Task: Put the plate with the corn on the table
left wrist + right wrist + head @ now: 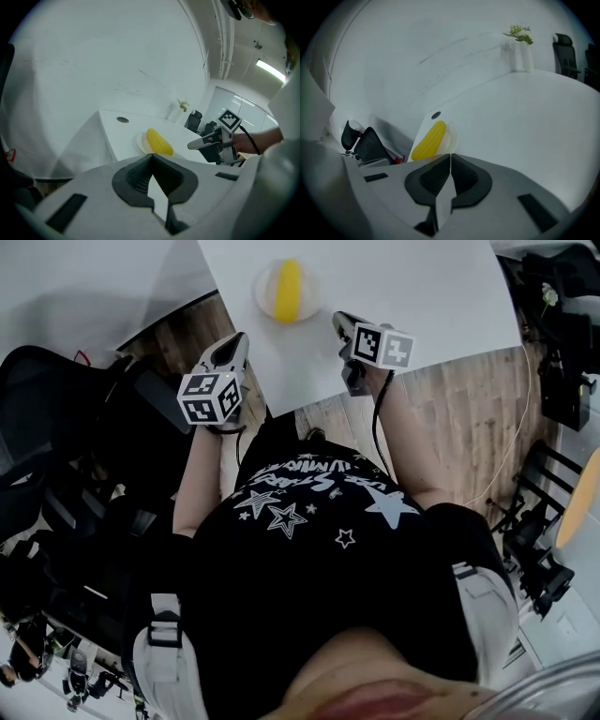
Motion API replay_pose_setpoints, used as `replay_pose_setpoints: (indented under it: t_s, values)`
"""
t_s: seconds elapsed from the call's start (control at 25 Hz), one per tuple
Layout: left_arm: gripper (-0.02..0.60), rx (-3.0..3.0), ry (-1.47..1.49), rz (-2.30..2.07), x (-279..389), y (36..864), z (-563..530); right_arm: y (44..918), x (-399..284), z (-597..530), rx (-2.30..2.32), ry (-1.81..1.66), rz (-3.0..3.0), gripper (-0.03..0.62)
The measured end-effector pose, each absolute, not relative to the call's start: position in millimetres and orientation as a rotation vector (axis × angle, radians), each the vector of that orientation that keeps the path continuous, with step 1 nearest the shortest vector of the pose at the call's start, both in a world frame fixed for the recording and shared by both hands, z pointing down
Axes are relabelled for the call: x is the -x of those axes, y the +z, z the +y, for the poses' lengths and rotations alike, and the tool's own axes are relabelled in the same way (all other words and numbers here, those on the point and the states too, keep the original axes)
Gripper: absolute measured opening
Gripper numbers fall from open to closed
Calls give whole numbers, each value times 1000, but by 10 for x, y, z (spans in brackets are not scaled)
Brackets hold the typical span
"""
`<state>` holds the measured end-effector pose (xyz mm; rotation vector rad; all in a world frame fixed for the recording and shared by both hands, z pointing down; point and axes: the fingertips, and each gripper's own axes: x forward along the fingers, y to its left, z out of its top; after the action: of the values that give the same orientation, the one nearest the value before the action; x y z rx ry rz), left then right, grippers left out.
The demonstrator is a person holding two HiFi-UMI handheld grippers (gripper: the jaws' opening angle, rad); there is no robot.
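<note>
The plate (pixel 264 287) with the corn (pixel 288 290) is pictured set on the white table (pixel 422 296), while the left gripper (pixel 236 345) and right gripper (pixel 341 324) are held clenched and empty nearby.

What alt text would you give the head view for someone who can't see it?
A white plate holding a yellow corn cob sits on a white table. The left gripper and right gripper hang to either side, just short of the plate and touching neither it nor the cob, with the person's black star-printed shirt filling the foreground.
</note>
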<state>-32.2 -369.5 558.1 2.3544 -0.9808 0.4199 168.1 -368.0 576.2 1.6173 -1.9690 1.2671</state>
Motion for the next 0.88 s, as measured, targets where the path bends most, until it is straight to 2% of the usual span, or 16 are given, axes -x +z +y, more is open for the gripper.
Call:
replay_pose_setpoints:
  t_s: [0.4,0.88]
  values:
    - [5,-2414,412,-994,27,5357,-2913,5608,-1525,-2844,-1482,1158,-2096,8]
    - [5,-2505,380,-994,-315,4951,-1790,5208,-1849,-1656,-1552,1099,-2174,8]
